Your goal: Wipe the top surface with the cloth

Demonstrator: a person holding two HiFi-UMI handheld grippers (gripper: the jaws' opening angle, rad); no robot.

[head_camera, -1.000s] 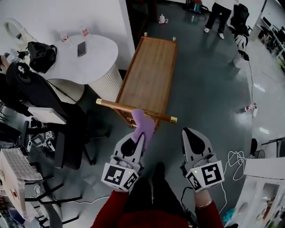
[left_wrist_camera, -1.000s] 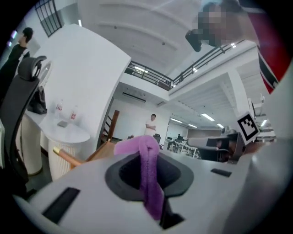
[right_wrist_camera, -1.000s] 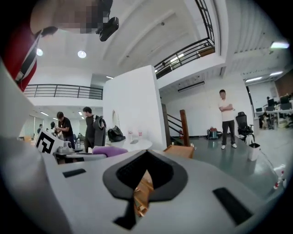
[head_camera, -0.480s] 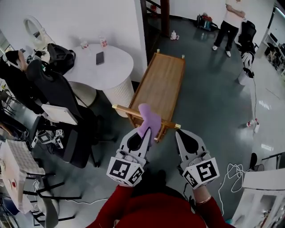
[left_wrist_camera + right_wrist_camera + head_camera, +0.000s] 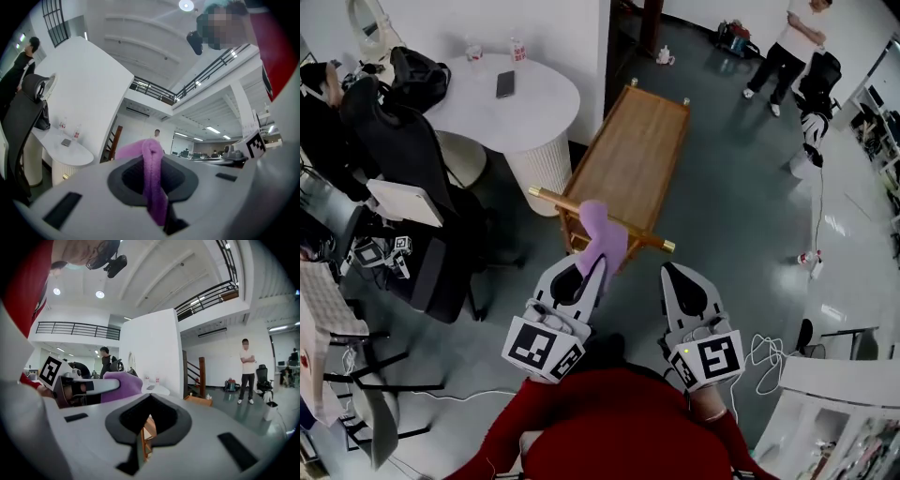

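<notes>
- Approach step: the left gripper (image 5: 587, 281) is clamped tight on the purple cloth (image 5: 602, 236). Its own view shows the fabric squeezed in the seam between the jaws and bunching up over the tips.
- The cloth hangs out ahead of that gripper, over the near end of the wooden cart top (image 5: 639, 157) and right about at the brass rail (image 5: 558, 202). By my read it hasn't landed on the wood, so no wiping has begun.
- The right gripper (image 5: 677, 286) rides alongside with its jaws pressed almost together. Nothing is between them, just a sliver of cart showing through the slit.
- Next call: lift the cloth over the rail, bring it down flat on the near part of the top, then push away along the length.
- Watch the edges. The rail crosses the whole near end, so the cloth must clear it rather than drag into it. The side rims (image 5: 590, 148) look slightly raised, so strokes should run lengthwise between them.
- Two knobbed posts mark the far end, and that is where a stroke has to stop.
- Room: the round table (image 5: 511, 94) sits just beside the cart's left side, with a chair (image 5: 412, 187) close by, so it is tight there.
- The floor (image 5: 741, 206) on the right is open, and a person (image 5: 787, 47) stands well beyond the far end.
</notes>
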